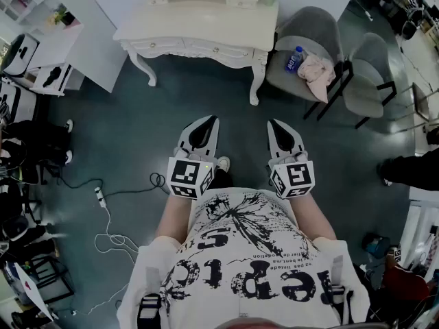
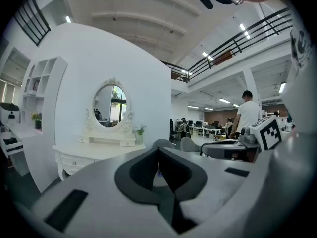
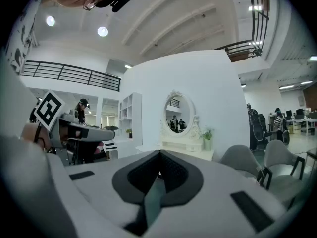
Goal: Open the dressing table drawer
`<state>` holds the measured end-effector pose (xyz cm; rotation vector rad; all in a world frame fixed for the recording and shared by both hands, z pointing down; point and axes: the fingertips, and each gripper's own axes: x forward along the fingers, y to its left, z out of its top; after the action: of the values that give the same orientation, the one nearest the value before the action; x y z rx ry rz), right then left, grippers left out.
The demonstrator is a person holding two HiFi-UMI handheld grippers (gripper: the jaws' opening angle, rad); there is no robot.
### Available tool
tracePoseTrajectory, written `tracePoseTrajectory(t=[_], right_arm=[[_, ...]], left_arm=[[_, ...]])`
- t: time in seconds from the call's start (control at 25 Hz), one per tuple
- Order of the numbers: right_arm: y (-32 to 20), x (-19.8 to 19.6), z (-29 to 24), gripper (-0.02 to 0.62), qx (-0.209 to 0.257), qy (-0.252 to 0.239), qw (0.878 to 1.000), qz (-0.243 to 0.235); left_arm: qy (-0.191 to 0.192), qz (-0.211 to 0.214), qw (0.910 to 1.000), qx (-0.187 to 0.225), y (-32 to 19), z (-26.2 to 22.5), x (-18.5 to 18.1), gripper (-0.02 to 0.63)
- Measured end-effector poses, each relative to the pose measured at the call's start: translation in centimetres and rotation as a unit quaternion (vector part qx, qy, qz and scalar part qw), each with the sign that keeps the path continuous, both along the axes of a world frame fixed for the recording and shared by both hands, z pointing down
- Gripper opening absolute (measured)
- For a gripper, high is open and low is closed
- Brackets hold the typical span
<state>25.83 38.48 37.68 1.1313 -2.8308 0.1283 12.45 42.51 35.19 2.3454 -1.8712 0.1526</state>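
Note:
A white dressing table (image 1: pixel 195 29) with an oval mirror (image 2: pixel 109 106) stands against the white wall, some way ahead of me. Its drawers (image 1: pixel 182 46) run along the front and look closed; a drawer front (image 2: pixel 74 161) with a small knob shows in the left gripper view. My left gripper (image 1: pixel 203 123) and right gripper (image 1: pixel 274 126) are both held level in front of the person's body, well short of the table. Both are shut with nothing between the jaws. The table top (image 3: pixel 176 151) also shows in the right gripper view beyond the shut jaws.
A grey chair (image 1: pixel 309 40) with a water bottle (image 1: pixel 295 58) and pink cloth (image 1: pixel 317 74) stands right of the table, a second grey chair (image 1: pixel 374 74) beside it. A white shelf unit (image 1: pixel 41 33) is at the left. Cables (image 1: pixel 110 204) lie on the dark floor.

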Motion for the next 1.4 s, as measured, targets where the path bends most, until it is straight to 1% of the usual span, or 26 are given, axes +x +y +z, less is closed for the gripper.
tracePoseTrajectory(t=[0.36, 0.44, 0.6, 0.76, 0.88, 1.04, 1.28, 1.4], right_arm=[[-1.0, -0.2, 0.7, 0.017, -0.009, 0.002, 1.000, -0.005], [-1.2, -0.2, 1.0, 0.017, -0.013, 0.003, 1.000, -0.002], [-2.2, -0.3, 1.6, 0.017, -0.026, -0.003, 0.999, 0.019], [-3.4, -1.6, 2.4, 0.017, -0.025, 0.006, 1.000, 0.017], [-4.9, -3.3, 2.7, 0.017, -0.030, 0.009, 0.999, 0.019], [-7.9, -6.6, 2.7, 0.018, -0.032, 0.015, 0.999, 0.028], [-13.1, -11.4, 2.1, 0.017, -0.021, 0.013, 0.998, 0.054], [-15.3, -13.8, 2.1, 0.018, -0.018, 0.021, 0.998, 0.059]], left_arm=[[0.009, -0.004, 0.9999, -0.011, -1.2, 0.7, -0.3, 0.020], [0.012, -0.002, 0.9998, -0.017, -1.4, 1.1, -0.3, 0.020], [0.016, 0.001, 0.9996, -0.024, -2.1, 1.7, -0.6, 0.020], [0.020, -0.001, 0.9994, -0.029, -3.3, 2.5, -1.7, 0.020], [0.022, 0.000, 0.9991, -0.036, -4.8, 3.1, -3.5, 0.020], [0.021, 0.005, 0.9992, -0.033, -7.9, 2.9, -7.1, 0.020], [0.014, 0.031, 0.9992, -0.021, -13.3, 2.3, -12.0, 0.020], [0.009, 0.038, 0.9990, -0.022, -15.7, 2.3, -14.3, 0.020]])
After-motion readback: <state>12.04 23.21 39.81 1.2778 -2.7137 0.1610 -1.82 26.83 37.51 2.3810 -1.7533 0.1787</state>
